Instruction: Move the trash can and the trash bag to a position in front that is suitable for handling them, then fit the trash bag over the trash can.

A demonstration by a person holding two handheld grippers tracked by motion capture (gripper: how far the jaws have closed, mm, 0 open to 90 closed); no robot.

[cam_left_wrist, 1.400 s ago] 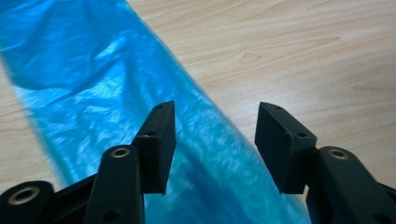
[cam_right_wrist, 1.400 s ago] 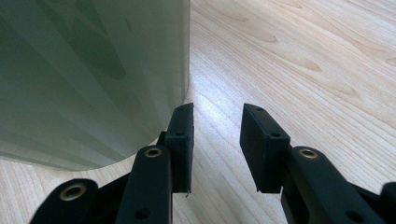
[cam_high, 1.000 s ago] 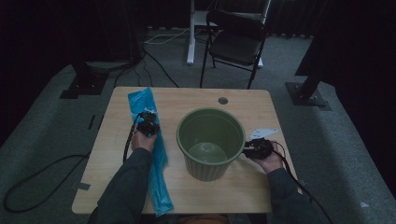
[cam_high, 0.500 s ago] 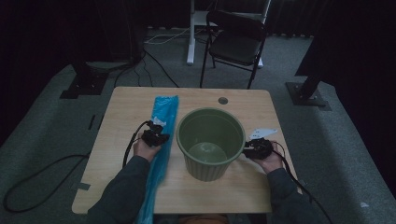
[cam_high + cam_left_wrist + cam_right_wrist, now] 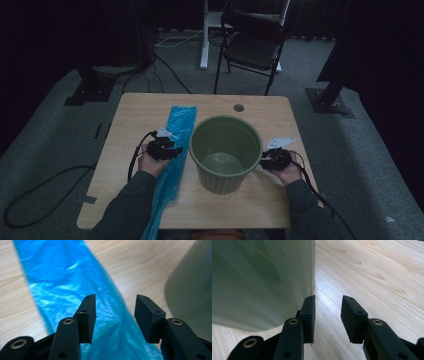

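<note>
At a light wooden table [image 5: 140, 107], we hold a two-jaw gripper in each hand, a green plastic bin [image 5: 226, 150] standing upright between them. Our left gripper [image 5: 167, 148] hangs just above a long blue plastic bag [image 5: 176, 145]. Its jaws have just been opening and now stand spread. In the left gripper view the bag [image 5: 75, 290] lies flat on the wood beneath the gap, and neither pad presses on it. The bag's long axis runs from the far side of the table toward us, close along the bin's left wall, and its near end droops over the table's front edge beside our left sleeve [image 5: 132, 205]. Our right gripper [image 5: 267, 161] waits at the bin's right side, jaws spread and empty. One jaw stands right by the green wall [image 5: 262, 277]; whether it touches, we cannot tell.

The bag lies directly under the left gripper, so we judge the left hand far better placed to take it up again. The bin's open mouth is to that gripper's right and higher.
</note>
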